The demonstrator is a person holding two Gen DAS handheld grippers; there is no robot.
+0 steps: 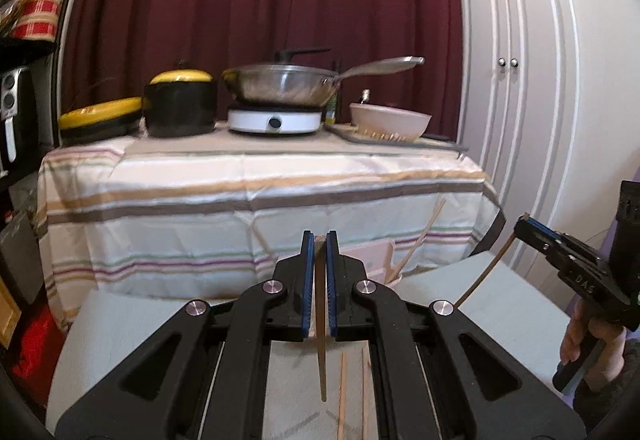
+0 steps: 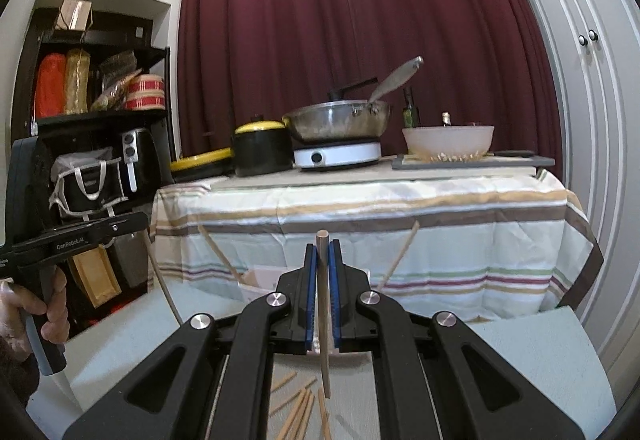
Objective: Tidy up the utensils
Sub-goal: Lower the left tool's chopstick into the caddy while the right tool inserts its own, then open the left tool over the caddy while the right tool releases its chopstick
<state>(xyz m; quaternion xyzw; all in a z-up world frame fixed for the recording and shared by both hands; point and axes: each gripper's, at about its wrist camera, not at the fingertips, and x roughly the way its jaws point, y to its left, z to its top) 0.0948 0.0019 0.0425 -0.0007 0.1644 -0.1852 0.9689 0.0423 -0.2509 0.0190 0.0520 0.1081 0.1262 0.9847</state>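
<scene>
Your left gripper (image 1: 319, 240) is clamped on one wooden chopstick (image 1: 320, 324), which hangs upright above the pale table (image 1: 132, 320). Your right gripper (image 2: 323, 250) pinches a second chopstick (image 2: 323, 320) the same way, over loose chopsticks (image 2: 298, 410) lying on the table. More sticks lean from what may be a pale box (image 1: 370, 254) beyond.

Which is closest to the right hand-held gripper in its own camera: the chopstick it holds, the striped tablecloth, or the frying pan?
1. The chopstick, pinched in the right hand-held gripper.
2. The striped tablecloth, hanging straight ahead.
3. The frying pan, up on the white cooker, farthest back.
</scene>
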